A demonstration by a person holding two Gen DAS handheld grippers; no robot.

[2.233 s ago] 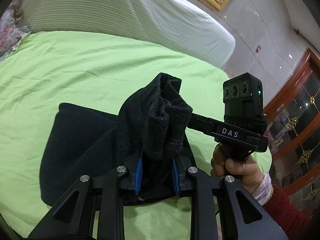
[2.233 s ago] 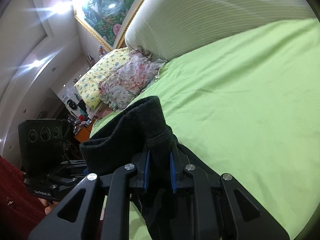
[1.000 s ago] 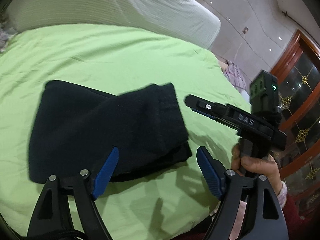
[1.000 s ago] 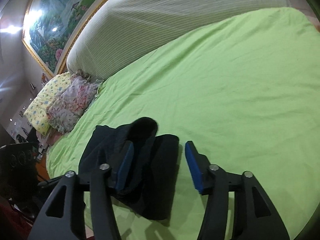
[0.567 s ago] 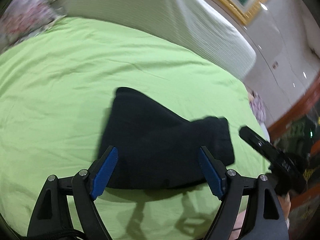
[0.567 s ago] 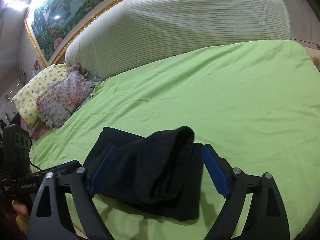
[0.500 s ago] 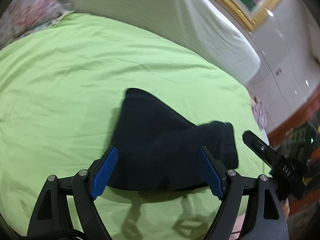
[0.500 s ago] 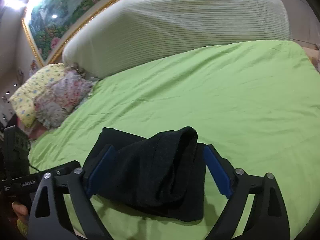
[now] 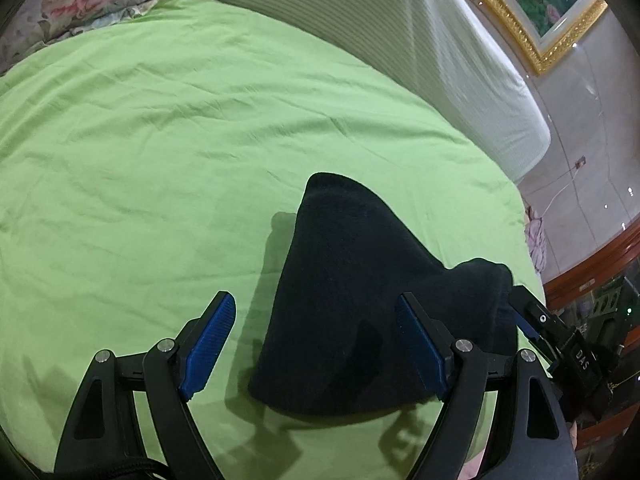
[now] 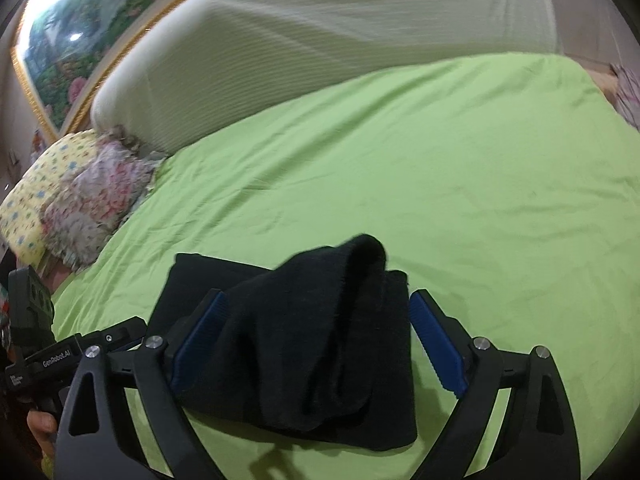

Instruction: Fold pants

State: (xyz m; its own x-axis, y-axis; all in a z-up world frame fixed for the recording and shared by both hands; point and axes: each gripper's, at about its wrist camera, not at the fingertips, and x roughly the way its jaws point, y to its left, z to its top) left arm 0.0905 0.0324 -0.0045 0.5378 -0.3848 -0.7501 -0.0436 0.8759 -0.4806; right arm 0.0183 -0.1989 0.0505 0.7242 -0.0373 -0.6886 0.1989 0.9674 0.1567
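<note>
The black pants (image 9: 360,300) lie folded into a compact bundle on the green bed sheet (image 9: 160,140). One end bulges up loosely in the right wrist view (image 10: 320,340). My left gripper (image 9: 316,344) is open and empty, just above the bundle's near left edge. My right gripper (image 10: 316,344) is open and empty, its blue pads (image 10: 436,344) either side of the bundle without touching it. The right gripper also shows at the right edge of the left wrist view (image 9: 560,340).
A white striped headboard cushion (image 10: 320,52) runs along the far side of the bed. Floral pillows (image 10: 76,192) lie at the bed's left end. A gold-framed painting (image 9: 540,12) hangs above. Wooden cabinets (image 9: 600,280) stand beyond the bed's edge.
Both grippers let go of the pants, which dropped folded onto the bed. Both jaws opened wide and drew back. The left gripper then swung leftward.
</note>
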